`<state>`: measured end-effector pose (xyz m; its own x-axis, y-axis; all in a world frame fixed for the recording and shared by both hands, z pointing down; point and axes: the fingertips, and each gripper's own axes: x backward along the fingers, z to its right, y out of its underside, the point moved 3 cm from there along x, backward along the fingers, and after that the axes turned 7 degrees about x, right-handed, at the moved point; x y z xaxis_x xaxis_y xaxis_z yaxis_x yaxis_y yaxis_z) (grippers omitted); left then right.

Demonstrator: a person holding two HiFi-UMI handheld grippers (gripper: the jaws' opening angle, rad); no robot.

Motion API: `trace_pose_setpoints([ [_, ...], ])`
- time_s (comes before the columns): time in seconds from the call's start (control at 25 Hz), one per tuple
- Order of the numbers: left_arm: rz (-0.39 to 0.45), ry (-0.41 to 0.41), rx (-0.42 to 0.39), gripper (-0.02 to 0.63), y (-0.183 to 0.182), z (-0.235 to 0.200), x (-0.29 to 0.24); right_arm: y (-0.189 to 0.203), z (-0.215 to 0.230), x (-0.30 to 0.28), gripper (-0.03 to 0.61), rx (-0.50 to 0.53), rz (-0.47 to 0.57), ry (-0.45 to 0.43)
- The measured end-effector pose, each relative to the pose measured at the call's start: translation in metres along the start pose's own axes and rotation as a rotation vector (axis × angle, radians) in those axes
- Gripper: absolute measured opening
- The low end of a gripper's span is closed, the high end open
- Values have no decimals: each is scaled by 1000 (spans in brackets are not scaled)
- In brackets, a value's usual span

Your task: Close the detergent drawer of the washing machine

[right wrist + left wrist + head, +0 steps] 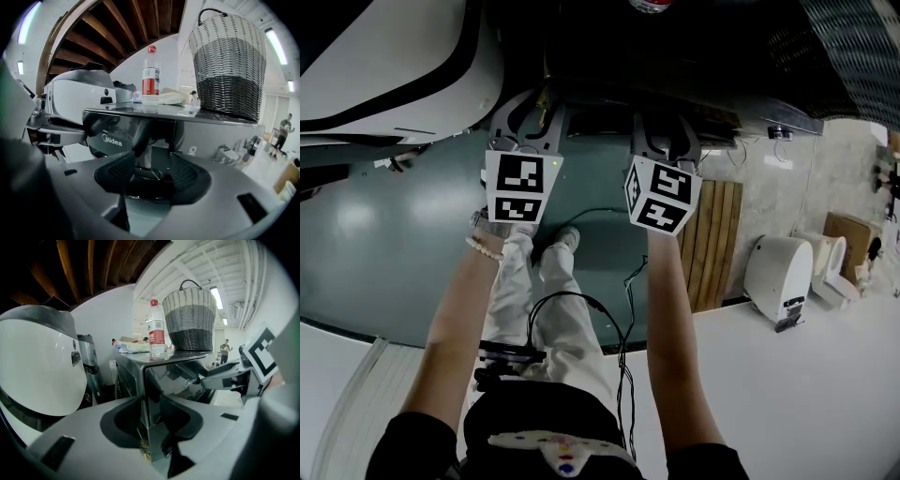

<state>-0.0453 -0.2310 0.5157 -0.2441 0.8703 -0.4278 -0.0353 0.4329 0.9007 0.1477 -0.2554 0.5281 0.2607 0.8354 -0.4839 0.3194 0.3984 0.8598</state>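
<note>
In front of the person, at the far side of the green floor (pixel 384 234), stands the grey washing machine (pixel 220 136), its flat top used as a counter. To its left is a big white rounded appliance (pixel 37 371), close beside it. On the right part of the machine's top sits a woven basket (pixel 229 65), pale above and dark below, with its handle upright.

The two tools are held side by side, pointing at the machine's upper front. The left hand-held gripper (pixel 151 425) has its jaws spread wide and grips nothing; the machine's left front corner shows in the gap between them. The right hand-held gripper (pixel 151 174) also has its ribbed pads well apart and empty, facing the glossy front panel.

The detergent drawer (pixel 117 136) is the dark shiny section at the left of that upper front, with white lettering on it. It looks level with the panel beside it, though the reflections make this hard to tell.

A clear bottle (pixel 150 79) with a red cap stands upright on the top, left of the basket, with a pale crumpled cloth (pixel 173 97) just beside it.
</note>
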Motion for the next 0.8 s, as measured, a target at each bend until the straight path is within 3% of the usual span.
trace_pose_setpoints([
  [0.48,8,54,21,126,-3,0,3,2,-1,4,224,-4,-12,4],
  [0.68,17,92,22,121,-7,8,18,4,-3,20,110,16,-17,30],
  [0.8,17,114,16,57,-10,10,30,1,-6,33,3,10,-12,57],
])
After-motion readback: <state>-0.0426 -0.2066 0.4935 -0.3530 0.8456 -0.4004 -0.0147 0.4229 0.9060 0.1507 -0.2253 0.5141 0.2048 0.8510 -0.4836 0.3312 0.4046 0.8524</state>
